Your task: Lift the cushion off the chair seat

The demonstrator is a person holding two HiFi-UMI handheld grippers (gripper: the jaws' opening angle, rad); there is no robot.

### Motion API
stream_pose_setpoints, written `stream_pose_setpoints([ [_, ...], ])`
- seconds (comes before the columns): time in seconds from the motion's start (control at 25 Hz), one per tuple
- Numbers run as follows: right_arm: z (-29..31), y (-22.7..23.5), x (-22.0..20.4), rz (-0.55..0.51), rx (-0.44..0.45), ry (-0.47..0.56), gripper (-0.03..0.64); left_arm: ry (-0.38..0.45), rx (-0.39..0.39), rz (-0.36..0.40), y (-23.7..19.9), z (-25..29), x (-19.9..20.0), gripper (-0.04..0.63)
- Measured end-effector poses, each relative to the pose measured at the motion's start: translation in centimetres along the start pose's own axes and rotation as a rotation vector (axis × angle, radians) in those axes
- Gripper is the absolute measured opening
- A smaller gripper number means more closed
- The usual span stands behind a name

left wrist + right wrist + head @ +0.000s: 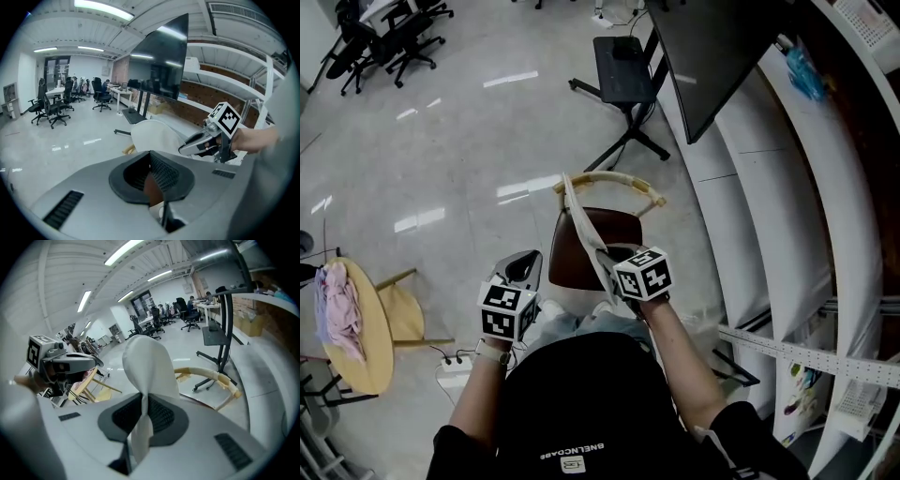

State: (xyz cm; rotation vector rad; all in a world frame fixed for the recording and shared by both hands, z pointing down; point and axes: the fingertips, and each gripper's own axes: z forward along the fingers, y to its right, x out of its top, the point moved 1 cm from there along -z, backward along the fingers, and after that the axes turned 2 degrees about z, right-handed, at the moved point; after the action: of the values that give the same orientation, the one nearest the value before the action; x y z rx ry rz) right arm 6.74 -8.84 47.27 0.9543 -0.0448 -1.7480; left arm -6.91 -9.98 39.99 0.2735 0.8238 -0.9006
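Note:
A cream cushion (581,220) stands on edge above the brown chair seat (623,230), in front of the curved wooden backrest (609,181). My right gripper (607,255) is shut on the cushion's near edge. In the right gripper view the fabric (146,364) rises out of the right gripper (140,417), pinched between the ridged pads. My left gripper (529,260) hovers left of the chair, apart from the cushion. In its own view the left gripper (151,177) has its jaws close together with nothing held; a sliver of brown seat shows behind. The cushion (157,136) and right gripper (182,151) show ahead.
A big dark screen (712,56) on a black stand (623,89) is just beyond the chair. White curved shelving (787,197) runs along the right. At the left stand a round wooden table with pink cloth (342,319) and a small wooden chair (403,314). A power strip (455,370) lies on the floor.

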Motion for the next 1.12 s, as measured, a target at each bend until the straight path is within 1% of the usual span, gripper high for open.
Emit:
stream_pose_setpoints([
  [0.44, -4.9, 0.2, 4.4, -0.013, -0.004, 0.114, 0.044, 0.034, -0.03, 0.034, 1.9, 0.8, 3.8, 0.012],
  [0.72, -8.5, 0.7, 7.4, -0.022, -0.001, 0.197, 0.044, 0.091, -0.051, 0.038, 2.7, 1.2, 7.5, 0.012],
  [1.12, -13.8, 1.3, 11.4, -0.036, -0.009, 0.359, 0.044, 0.188, -0.106, 0.095, 5.2, 0.8, 13.0, 0.012],
])
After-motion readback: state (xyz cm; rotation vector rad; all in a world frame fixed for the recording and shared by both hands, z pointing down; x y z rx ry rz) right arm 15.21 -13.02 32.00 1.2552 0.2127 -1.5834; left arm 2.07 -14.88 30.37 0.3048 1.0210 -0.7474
